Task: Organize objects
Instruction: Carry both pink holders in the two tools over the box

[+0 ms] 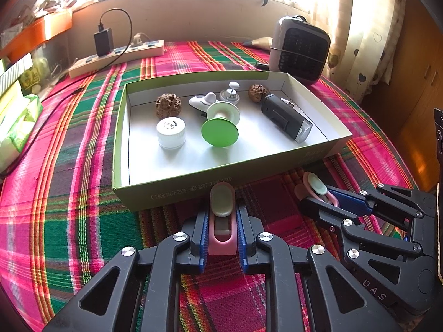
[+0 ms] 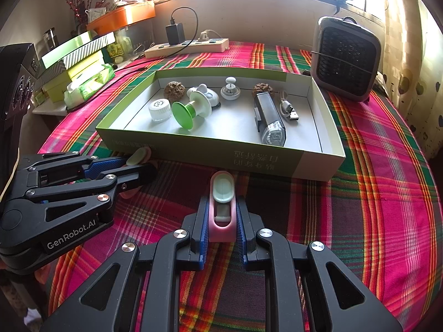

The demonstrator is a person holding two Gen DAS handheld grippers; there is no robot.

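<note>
- A bright window runs along the back wall, and below me lies a table under a plaid cloth (image 2: pixel 373 193) of pink, green and orange stripes.
- At twelve o'clock sits the green-walled box (image 2: pixel 193 149) with a white floor; Chinese characters are printed on its near wall, upside down to me, and I cannot read them.
- Inside the box, at its nine o'clock, a white jar (image 2: pixel 159 109) stands just beside a green-and-white suction knob (image 2: pixel 191 110) lying on its side.
- Behind them are a wrinkled walnut (image 2: pixel 174 90) and a small white gadget (image 2: pixel 229 90); a second walnut (image 2: pixel 262 88) sits further right.
- At the box's three o'clock lies a black bike light (image 2: pixel 270 120), clear lens toward me, with a USB cable (image 2: pixel 288 109) just beside it.
- My right claw (image 2: pixel 222 191) is clenched, pink tips pressed together with nothing between, hanging over the cloth just short of the box.
- My left claw (image 1: pixel 222 202) is clenched and empty too, its tips close to the box's near wall.
- Seen from the right camera, the left claw's body reads "GenRobot.AI"; from the left camera, the right one shows "DAS".
- At two o'clock stands a grey heater (image 2: pixel 346 58) with a dark grille.
- At eleven o'clock is a power strip (image 2: pixel 188 47) with a black charger (image 2: pixel 175 33) plugged in.
- At ten o'clock is a tissue pack (image 2: pixel 88 84) beside stacked green boxes.
</note>
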